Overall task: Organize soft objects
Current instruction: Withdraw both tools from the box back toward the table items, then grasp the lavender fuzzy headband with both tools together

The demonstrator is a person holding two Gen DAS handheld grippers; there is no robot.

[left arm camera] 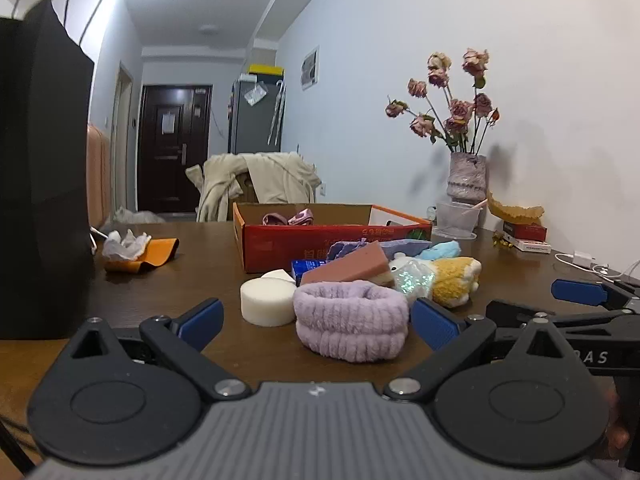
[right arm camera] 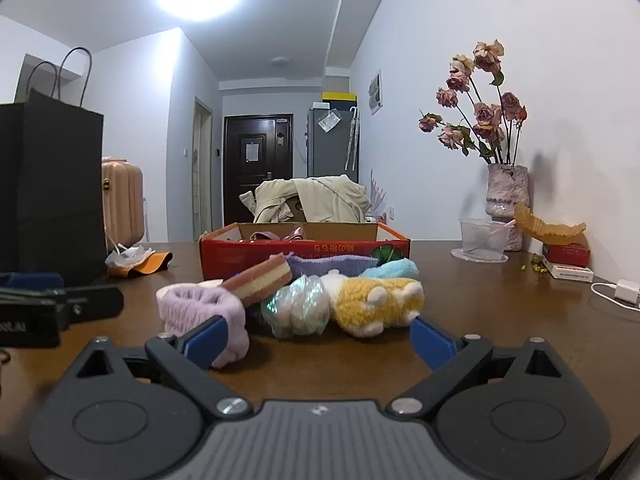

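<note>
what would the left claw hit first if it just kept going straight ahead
Most likely the lilac fluffy headband, which lies directly between the open left claw fingers; the white round sponge sits just left of that line.

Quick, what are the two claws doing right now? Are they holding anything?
Left gripper: open, holding nothing, with the purple fuzzy band on the table between its fingers.
Right gripper: open, holding nothing, facing the yellow plush toy.
</note>
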